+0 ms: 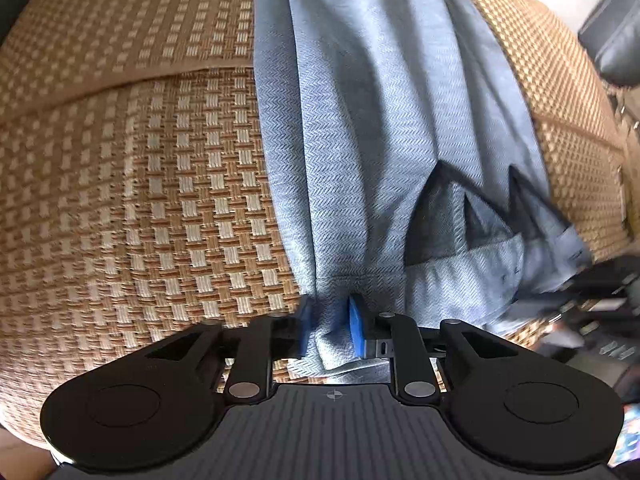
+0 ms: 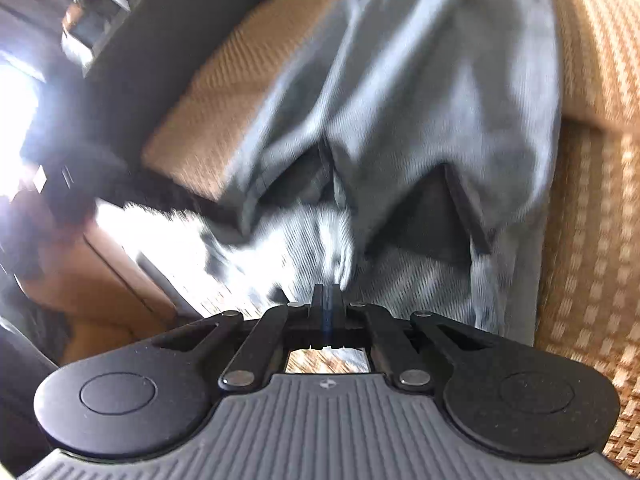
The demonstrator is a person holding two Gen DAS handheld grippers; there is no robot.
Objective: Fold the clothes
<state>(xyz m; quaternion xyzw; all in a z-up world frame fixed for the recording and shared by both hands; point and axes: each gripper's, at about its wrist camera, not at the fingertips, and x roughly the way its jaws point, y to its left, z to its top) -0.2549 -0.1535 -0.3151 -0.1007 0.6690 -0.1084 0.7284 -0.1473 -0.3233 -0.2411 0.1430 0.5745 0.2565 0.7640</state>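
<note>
A light blue-grey garment (image 1: 380, 120) lies stretched lengthwise over a woven tan mat (image 1: 140, 200). My left gripper (image 1: 332, 326) is shut on a bunched fold at the garment's near hem, cloth pinched between its blue pads (image 1: 356, 320). In the right wrist view the same garment (image 2: 420, 100) is blurred by motion; its waistband opening shows dark inside. My right gripper (image 2: 328, 300) has its jaws pressed together on the near edge of the garment. The right gripper's dark body (image 1: 600, 288) shows blurred at the right of the left wrist view.
The woven mat (image 2: 592, 240) covers a cushioned seat with a seam across it. A dark leather armrest (image 1: 616, 40) sits at the far right. A dark cushion edge (image 2: 152, 60), bright glare and furniture lie to the left in the right wrist view.
</note>
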